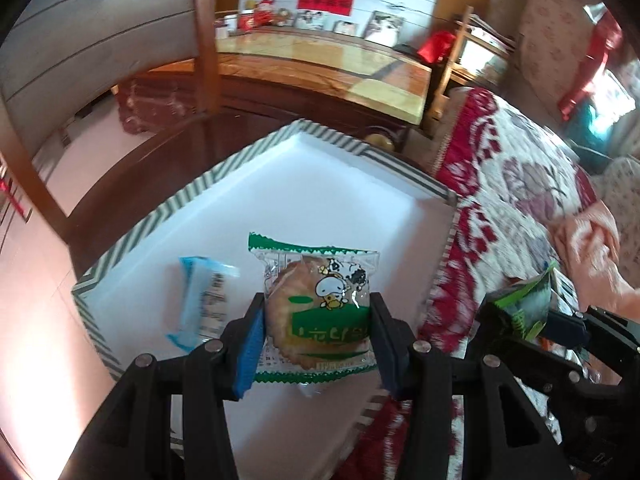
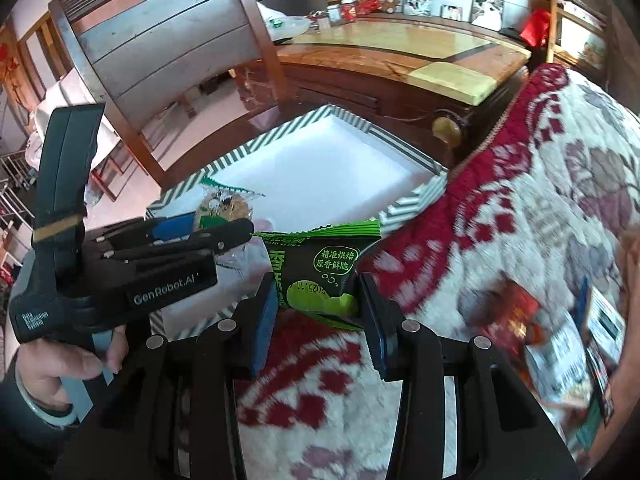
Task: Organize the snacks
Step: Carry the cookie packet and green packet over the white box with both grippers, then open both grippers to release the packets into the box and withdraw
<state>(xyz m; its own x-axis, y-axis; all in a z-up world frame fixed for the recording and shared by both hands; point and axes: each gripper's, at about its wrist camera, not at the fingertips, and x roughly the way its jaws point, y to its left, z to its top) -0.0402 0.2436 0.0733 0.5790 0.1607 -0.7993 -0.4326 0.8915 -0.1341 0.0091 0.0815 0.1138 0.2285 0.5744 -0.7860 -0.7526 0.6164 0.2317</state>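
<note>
Cluttered living room, flowery blanket (image 2: 520, 208) beside white tray (image 1: 192, 196). Blue packet (image 1: 202, 300) already in. Left gripper (image 1: 316, 328) pinching cookie pack (image 1: 316, 304), right gripper (image 2: 318, 308) pinching green packet (image 2: 320, 268). More snacks (image 2: 560, 344) waiting far right.

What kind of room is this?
Probably a living room at home. There is a wooden chair, a long cabinet with framed photos on it, and a flowery blanket beside the snack box.
</note>
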